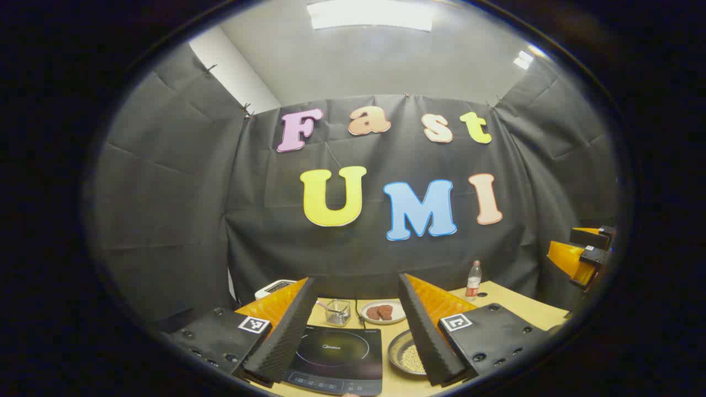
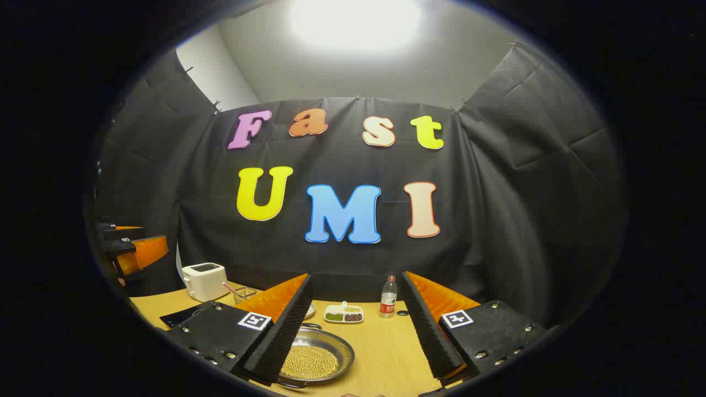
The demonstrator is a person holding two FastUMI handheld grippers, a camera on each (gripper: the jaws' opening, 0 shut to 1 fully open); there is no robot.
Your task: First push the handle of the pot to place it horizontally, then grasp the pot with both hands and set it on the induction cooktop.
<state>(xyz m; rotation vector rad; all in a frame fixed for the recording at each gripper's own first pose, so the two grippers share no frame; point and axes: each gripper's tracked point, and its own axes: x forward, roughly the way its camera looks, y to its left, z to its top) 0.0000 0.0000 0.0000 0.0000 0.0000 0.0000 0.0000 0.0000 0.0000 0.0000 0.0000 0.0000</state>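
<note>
The pot (image 2: 314,358) is a shallow metal pan holding yellow grains, low on the wooden table (image 2: 386,347). My right gripper (image 2: 356,278) hangs open above the table, its left finger covering the pot's left edge. In the left gripper view the pot (image 1: 407,355) lies right of the black induction cooktop (image 1: 336,353), partly behind a finger. My left gripper (image 1: 356,284) is open above the cooktop and holds nothing. Each gripper also appears at the edge of the other's view: the right gripper (image 1: 584,256) and the left gripper (image 2: 132,251). I cannot make out the pot's handle clearly.
A plate of brown pieces (image 1: 383,312) and a small wire basket (image 1: 337,311) stand behind the cooktop. A bottle (image 2: 389,298) and a divided dish (image 2: 343,314) sit at the back of the table. A white toaster (image 2: 204,280) is at the back left.
</note>
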